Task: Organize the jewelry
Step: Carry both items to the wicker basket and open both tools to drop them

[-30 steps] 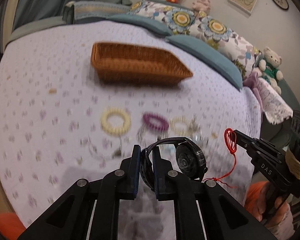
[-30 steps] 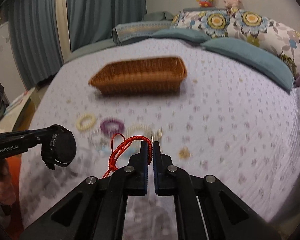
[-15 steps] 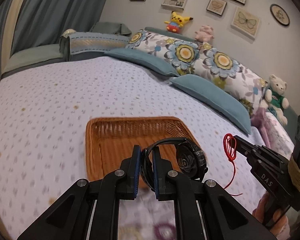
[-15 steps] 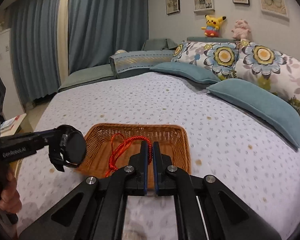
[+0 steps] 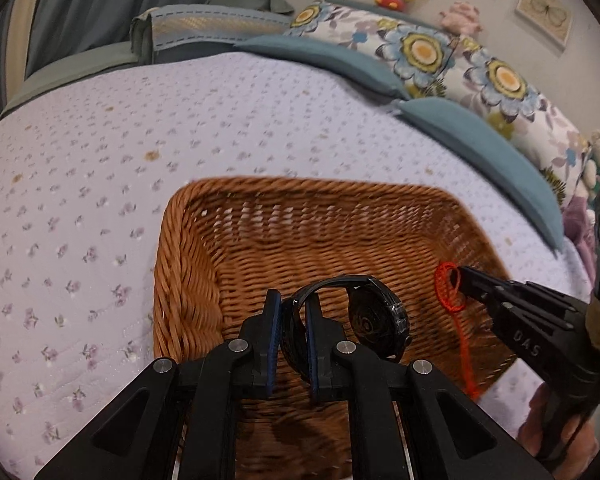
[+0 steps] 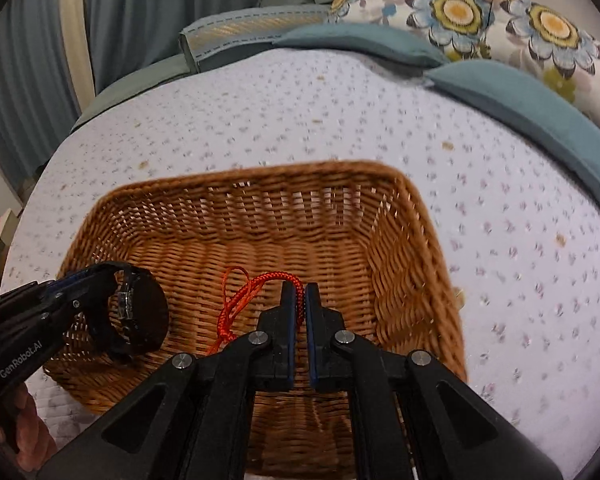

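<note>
Left wrist view: left gripper [image 5: 291, 312] pinches the black watch [image 5: 374, 318] by its strap over the wicker basket [image 5: 188, 264]; released edge-on, it may roll. Right wrist view: right gripper [image 6: 299, 300], nearly closed, grips the red cord bracelet [image 6: 246, 294] above the basket's near floor; loose loops may snag a finger.

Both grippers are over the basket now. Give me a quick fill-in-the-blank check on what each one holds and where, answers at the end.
1. The left gripper is clamped on the strap of a black ____.
2. The right gripper pinches a cord bracelet coloured ____.
3. Both items hang above a wicker ____.
4. That container rests on a lilac floral ____.

Missing words: wristwatch; red; basket; bedspread.
</note>
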### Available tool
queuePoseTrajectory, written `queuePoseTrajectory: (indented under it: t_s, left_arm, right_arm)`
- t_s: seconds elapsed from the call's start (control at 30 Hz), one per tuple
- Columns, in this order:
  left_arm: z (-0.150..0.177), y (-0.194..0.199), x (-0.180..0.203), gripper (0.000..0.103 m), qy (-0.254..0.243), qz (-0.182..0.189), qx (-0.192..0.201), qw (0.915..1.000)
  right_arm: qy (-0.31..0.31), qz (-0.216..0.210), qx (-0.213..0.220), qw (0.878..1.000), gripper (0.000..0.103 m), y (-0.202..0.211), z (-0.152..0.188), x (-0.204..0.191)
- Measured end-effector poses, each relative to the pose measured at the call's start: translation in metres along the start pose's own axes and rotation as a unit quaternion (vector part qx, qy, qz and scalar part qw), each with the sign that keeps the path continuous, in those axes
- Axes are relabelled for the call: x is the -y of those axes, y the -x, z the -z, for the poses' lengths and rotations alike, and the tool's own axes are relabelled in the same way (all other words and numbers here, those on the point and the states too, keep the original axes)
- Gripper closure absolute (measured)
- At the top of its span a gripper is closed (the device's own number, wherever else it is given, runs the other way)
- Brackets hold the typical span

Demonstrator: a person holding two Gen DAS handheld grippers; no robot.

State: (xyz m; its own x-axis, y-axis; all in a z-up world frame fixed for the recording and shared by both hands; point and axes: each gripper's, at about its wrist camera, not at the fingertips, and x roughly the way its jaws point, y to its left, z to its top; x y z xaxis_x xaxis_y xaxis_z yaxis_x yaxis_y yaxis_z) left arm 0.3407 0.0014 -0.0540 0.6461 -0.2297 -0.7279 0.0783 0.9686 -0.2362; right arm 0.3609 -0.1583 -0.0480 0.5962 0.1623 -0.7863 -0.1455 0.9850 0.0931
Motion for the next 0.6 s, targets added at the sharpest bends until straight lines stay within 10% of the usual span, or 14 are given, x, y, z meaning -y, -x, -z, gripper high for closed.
queuePoseTrajectory:
  t_s: [0.17, 0.27, 0.6]
  left_arm:
    - [0.002, 0.004, -0.002, 0.083, 0.004, 0.011, 0.006, 0.9999]
    - [-0.002, 0.022, -0.001, 0.056, 0.011, 0.032, 0.027, 0.9991]
    - [0.014, 0.115, 0.020, 0.053, -0.027, 0.060, 0.096, 0.9932]
  right_arm:
    - [-0.026, -0.007, -0.016, 1.000, 0.092, -0.002, 0.002, 0.012]
    - [-0.046, -0.026, -0.007, 0.999, 0.059, 0.009, 0.003, 0.021]
    - [-0.048, -0.042, 0.071, 0.995, 0.059, 0.110, 0.036, 0.028]
